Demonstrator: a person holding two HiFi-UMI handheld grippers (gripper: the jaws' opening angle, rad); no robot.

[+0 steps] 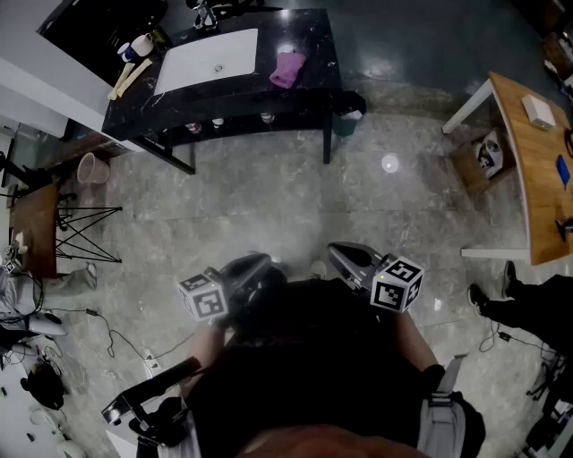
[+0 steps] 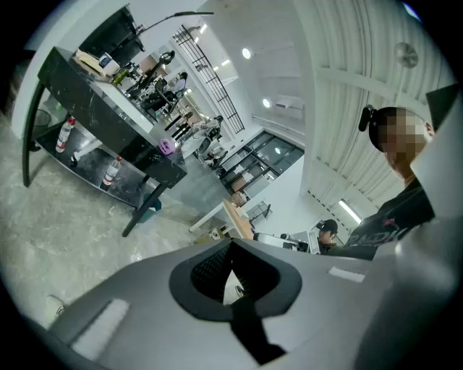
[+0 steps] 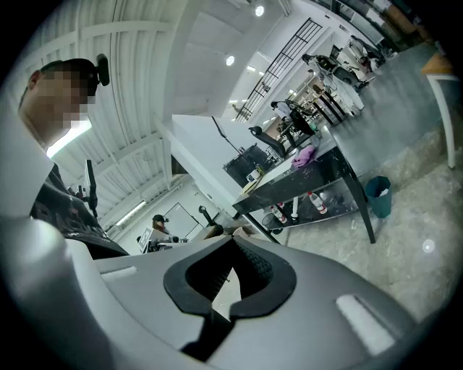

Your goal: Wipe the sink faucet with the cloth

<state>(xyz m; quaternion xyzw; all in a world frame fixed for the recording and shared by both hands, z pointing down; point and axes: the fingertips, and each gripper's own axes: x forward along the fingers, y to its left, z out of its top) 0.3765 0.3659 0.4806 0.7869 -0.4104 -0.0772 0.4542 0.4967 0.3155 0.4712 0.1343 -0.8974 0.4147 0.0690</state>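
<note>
Cloth (image 1: 287, 68) lies at the worktop's (image 1: 315, 40) right end beside the sink (image 1: 190, 64); my left gripper (image 1: 260, 266) and right gripper (image 1: 337, 253) hang well apart from it, jaws pressed together, empty.

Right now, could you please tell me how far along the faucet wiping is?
Nothing looks done yet. The purple cloth lies on the counter beside the sink, away from the faucet. In hand: nothing; the left gripper and right gripper are shut, empty, well short of the counter. Left: fetch the cloth, wipe.
</note>
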